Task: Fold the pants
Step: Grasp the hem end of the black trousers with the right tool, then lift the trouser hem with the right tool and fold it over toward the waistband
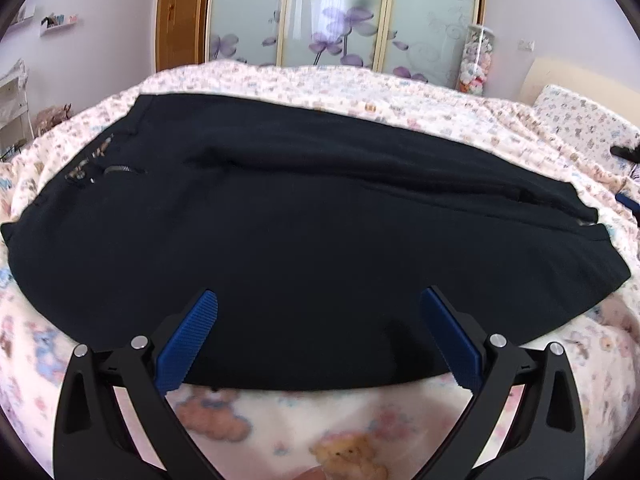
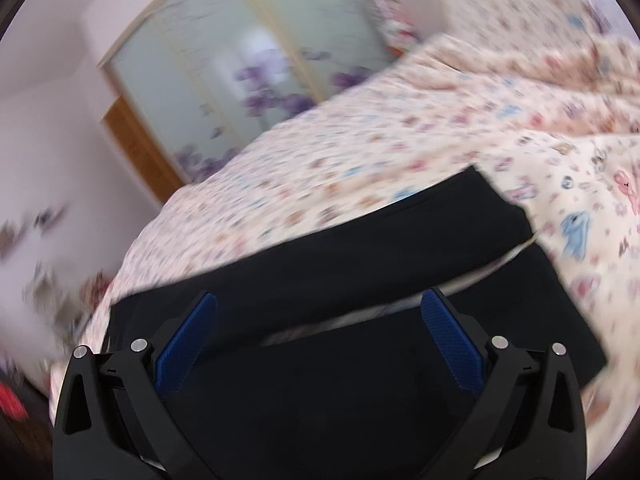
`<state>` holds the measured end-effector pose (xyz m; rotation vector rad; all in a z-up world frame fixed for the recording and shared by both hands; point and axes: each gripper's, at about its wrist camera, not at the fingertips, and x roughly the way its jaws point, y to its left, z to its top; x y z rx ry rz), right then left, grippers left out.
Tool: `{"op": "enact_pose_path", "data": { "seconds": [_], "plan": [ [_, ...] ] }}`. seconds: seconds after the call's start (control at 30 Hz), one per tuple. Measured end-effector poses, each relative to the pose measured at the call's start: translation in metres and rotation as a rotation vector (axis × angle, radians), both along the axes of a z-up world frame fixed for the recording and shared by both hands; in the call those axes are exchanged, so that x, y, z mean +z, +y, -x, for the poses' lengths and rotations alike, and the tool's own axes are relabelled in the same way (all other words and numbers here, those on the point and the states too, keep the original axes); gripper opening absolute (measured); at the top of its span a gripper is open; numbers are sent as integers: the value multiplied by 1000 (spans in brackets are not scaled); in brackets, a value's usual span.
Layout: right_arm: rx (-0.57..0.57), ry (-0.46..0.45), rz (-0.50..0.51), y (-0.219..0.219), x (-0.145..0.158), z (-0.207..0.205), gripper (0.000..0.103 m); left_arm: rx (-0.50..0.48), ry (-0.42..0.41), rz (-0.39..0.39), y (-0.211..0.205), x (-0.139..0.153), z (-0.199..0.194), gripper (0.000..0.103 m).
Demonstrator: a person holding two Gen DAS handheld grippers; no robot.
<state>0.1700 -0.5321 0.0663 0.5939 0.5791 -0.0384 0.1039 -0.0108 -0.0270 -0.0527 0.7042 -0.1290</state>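
Pants (image 1: pixel 312 216), dark, smooth, flat, elongated

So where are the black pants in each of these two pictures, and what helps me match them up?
Left wrist view: the black pants spread across the middle of the picture, on the patterned bedspread.
Right wrist view: the pants fill the lower middle, two legs running up to the right.
Shared landmark: the frosted wardrobe doors with purple flowers, top centre in the left view, upper left and tilted in the right view.
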Motion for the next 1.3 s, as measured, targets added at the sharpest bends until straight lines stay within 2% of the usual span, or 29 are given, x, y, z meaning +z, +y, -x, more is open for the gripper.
{"op": "enact_pose_path", "data": {
  "seconds": [0.13,0.27,0.3,0.33,0.43,0.6,0.8,0.93,0.97,1.07,1.17,1.3],
  "plan": [
    [-95,94,-71,-66,-18,-59,102,1,10,-2,0,-6,-3,101],
    [-146,141,-52,-100,-32,-99,102,-22,-6,-12,-4,-10,3,101],
    [-153,146,-44,-109,-35,-110,100,-25,-8,-14,-5,-10,3,101],
    [-162,148,-36,-113,-36,-116,93,-31,-6,-15,-6,-11,3,101],
    [-177,154,7,-121,-39,-135,86,-34,9,-19,-8,-13,-1,101],
    [-223,197,89,-125,-50,-154,80,-36,17,-23,-10,-15,-2,101],
    [-212,251,148,-121,-69,-163,71,-56,24,-39,-13,-16,-4,101],
    [-221,283,195,-119,-76,-165,49,-57,27,-50,-16,-17,-4,101],
    [-224,284,199,-120,-76,-164,37,-57,26,-51,-16,-17,-4,101],
    [-210,250,197,-120,-71,-157,23,-57,27,-51,-16,-18,-4,101],
    [-190,195,215,-114,-61,-149,18,-57,28,-52,-16,-18,-3,101],
    [-156,69,212,-104,-34,-123,17,-58,30,-46,-16,-19,-3,101]
  ]
}}
